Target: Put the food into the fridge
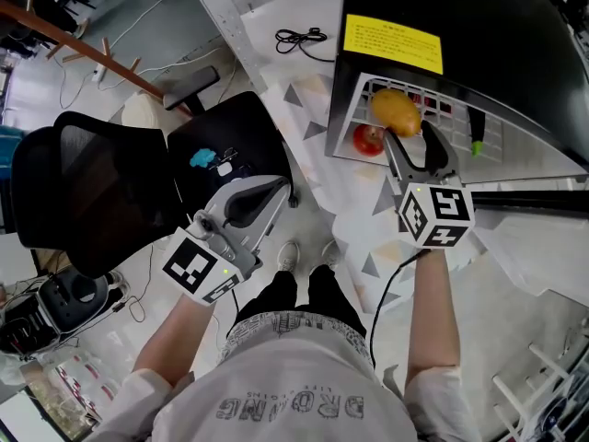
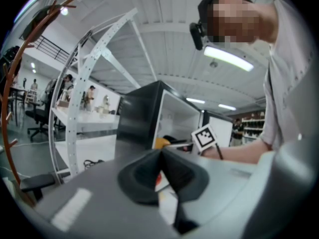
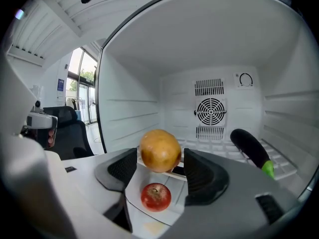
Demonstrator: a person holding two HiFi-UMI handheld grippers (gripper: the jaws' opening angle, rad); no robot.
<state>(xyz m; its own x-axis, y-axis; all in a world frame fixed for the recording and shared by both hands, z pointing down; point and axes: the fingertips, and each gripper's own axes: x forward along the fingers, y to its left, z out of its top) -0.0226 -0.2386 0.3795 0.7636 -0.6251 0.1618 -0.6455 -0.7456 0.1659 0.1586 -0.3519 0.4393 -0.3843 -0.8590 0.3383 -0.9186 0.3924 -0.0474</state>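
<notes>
My right gripper (image 1: 410,133) (image 3: 160,164) reaches into the open black fridge (image 1: 479,26), shut on a yellow-orange mango-like fruit (image 1: 396,110) (image 3: 159,150) held at its fingertips just over the front of the wire shelf (image 1: 497,136). A red apple (image 1: 368,139) (image 3: 156,196) lies below and in front of the fruit. On the right of the shelf rests a dark eggplant (image 1: 475,125) (image 3: 249,146) with a green stem. My left gripper (image 1: 279,186) (image 2: 160,156) hangs lower left by the chair, shut and empty.
A black office chair (image 1: 92,191) stands close at the left. The fridge door's dark edge (image 1: 538,199) juts out to the right of my right gripper. A black cable (image 1: 299,37) lies on the floor behind. White metal racking (image 2: 82,83) rises at the left.
</notes>
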